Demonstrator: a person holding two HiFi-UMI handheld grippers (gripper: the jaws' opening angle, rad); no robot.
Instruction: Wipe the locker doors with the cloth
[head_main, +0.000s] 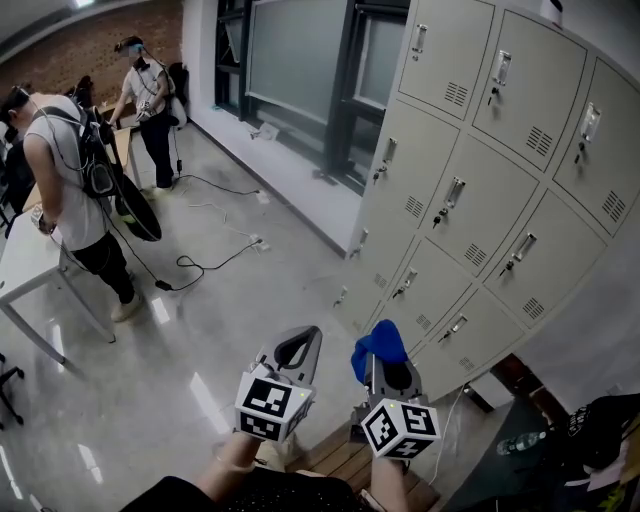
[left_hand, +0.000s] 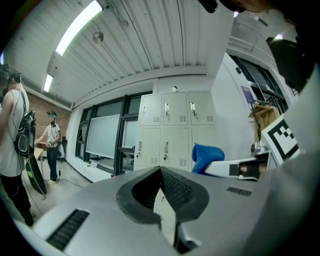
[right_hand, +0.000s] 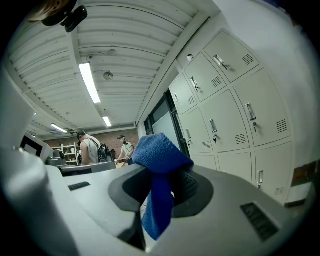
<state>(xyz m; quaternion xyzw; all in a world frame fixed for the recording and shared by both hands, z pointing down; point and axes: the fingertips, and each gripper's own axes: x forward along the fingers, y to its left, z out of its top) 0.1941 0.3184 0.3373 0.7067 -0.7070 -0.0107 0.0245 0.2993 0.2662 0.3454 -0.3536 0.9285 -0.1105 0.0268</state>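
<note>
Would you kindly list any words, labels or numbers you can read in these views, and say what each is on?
None can be read.
Marker cubes: square patterns only, no letters.
Wall poster: print too blurred.
Locker doors: no legible labels.
Blue cloth: plain.

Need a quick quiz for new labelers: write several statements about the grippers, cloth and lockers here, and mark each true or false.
1. The right gripper is shut on a blue cloth. True.
2. The left gripper holds a second cloth. False: its jaws are together with nothing between them.
3. One of the locker doors stands open. False: every door in view is closed.
4. Two people stand across the room, away from the lockers. True.
</note>
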